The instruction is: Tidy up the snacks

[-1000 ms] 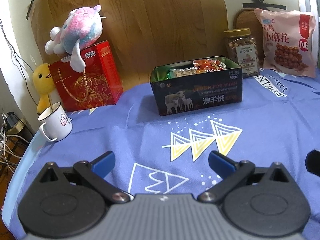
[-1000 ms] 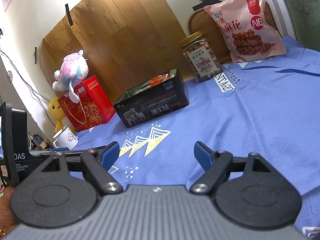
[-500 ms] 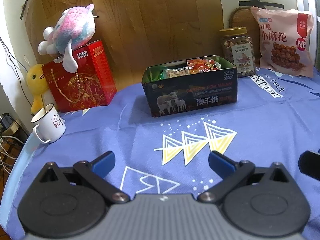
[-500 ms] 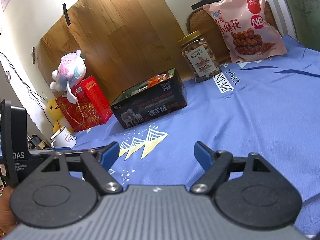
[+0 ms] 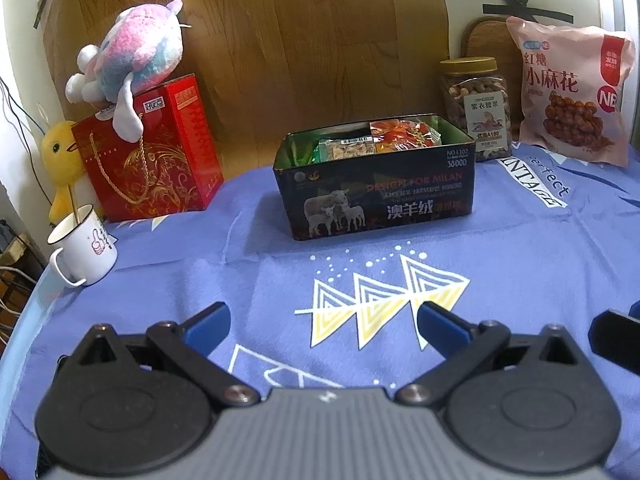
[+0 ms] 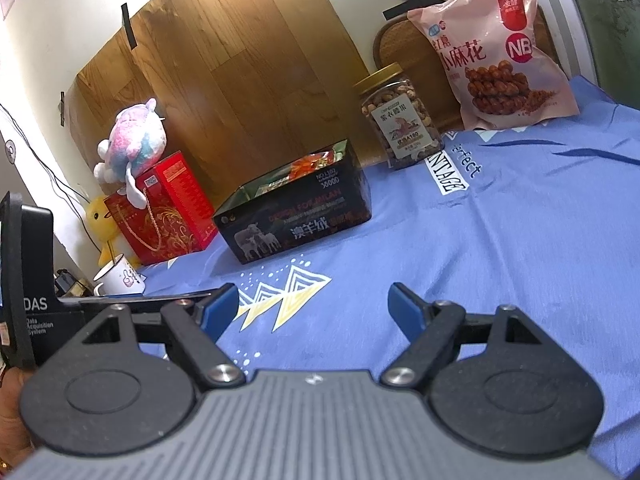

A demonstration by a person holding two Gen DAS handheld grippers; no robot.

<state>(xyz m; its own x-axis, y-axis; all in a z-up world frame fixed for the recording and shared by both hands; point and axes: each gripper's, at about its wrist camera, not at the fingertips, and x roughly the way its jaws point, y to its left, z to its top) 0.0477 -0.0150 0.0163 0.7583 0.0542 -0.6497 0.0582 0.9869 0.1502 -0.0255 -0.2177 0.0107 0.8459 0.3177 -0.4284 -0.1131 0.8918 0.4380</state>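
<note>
Here the left tool (image 5: 322,322) and right tool (image 6: 314,308) both gape wide and empty; the snack tin (image 5: 376,188) ahead, its packets partly hidden by the rim, looms nearer than before.

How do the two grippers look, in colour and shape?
Both match. The left gripper and the right gripper each have two blue fingertips on black linkage arms with silver pivot screws, two round black discs and a ribbed grey body. Beside the right gripper, a black unit reads "Data Acquisition System".
</note>
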